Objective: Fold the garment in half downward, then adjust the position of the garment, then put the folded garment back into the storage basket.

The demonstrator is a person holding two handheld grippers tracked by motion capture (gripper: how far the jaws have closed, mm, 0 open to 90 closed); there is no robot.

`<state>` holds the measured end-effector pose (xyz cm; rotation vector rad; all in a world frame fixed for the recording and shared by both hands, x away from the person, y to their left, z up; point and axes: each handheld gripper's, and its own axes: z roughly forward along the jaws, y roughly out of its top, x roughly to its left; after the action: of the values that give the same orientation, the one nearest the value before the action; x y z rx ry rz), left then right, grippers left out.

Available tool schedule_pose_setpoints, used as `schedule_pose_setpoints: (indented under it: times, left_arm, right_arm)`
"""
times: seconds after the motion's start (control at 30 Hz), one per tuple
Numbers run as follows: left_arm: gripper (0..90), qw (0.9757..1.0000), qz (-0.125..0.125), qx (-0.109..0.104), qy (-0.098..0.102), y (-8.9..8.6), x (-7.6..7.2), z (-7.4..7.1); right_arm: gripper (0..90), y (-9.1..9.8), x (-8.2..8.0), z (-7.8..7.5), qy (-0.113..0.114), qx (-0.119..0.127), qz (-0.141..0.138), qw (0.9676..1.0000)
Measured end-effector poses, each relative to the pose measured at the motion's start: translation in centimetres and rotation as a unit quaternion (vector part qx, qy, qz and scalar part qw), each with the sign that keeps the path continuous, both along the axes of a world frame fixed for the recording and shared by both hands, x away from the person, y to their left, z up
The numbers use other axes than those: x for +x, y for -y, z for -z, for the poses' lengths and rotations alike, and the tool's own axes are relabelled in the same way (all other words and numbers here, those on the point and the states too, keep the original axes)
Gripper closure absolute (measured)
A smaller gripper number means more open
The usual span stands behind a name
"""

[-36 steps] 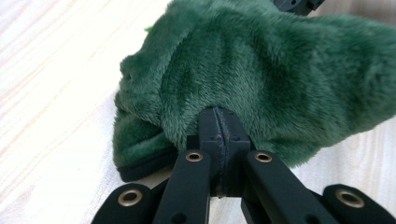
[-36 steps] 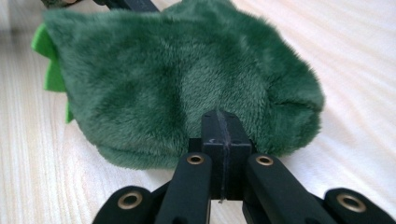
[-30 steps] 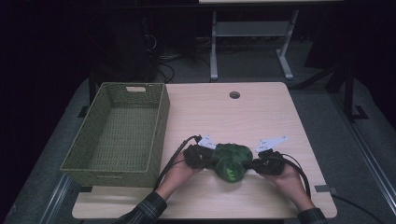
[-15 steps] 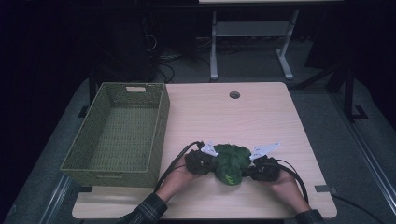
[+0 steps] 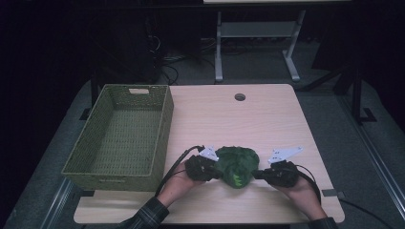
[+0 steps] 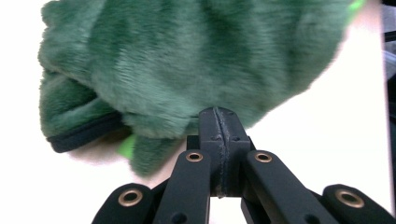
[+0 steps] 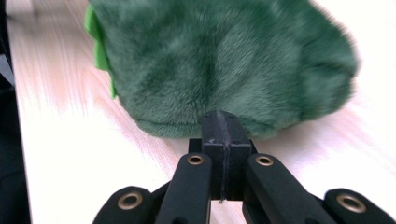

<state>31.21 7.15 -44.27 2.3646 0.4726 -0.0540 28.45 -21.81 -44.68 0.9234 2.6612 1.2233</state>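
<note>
**Jaws pressed together on both sides of a green plush toy**

Both pairs of jaws are pressed together, tips against the fur; whether any fur is pinched cannot be told. The left gripper [image 5: 210,168] meets the green plush toy [image 5: 236,164] from the left, the right gripper [image 5: 264,173] from the right; the toy sits near the front edge of the table [image 5: 267,119], about midway along it; a green woven basket [image 5: 119,136] stands along the table's left edge, just beside the left hand [image 5: 179,183].
</note>
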Motion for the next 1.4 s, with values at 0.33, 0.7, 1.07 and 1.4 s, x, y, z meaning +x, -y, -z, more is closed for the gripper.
schedule_pose_setpoints:
  times: [0.33,0.7,1.07,1.4]
  left_arm:
    - [89.0,0.9993,0.029,-0.023,-0.005,0.8,-2.4,-1.4]
    - [88.4,0.9978,0.061,-0.026,-0.006,2.6,-3.4,-1.1]
    - [89.3,0.9977,0.059,-0.028,-0.016,4.3,-2.7,0.5]
    - [89.6,0.9989,0.046,-0.001,-0.008,4.2,-1.8,1.3]
  right_arm:
    - [90.0,1.5,1.5,-2.8,0.044,0.028,0.026,0.9983]
    - [90.0,0.1,6.4,-3.3,0.050,0.049,0.041,0.9967]
    - [90.0,-2.5,10.3,-1.0,0.031,0.035,0.036,0.9983]
    - [90.0,-2.7,10.4,0.8,0.000,0.015,0.025,0.9996]
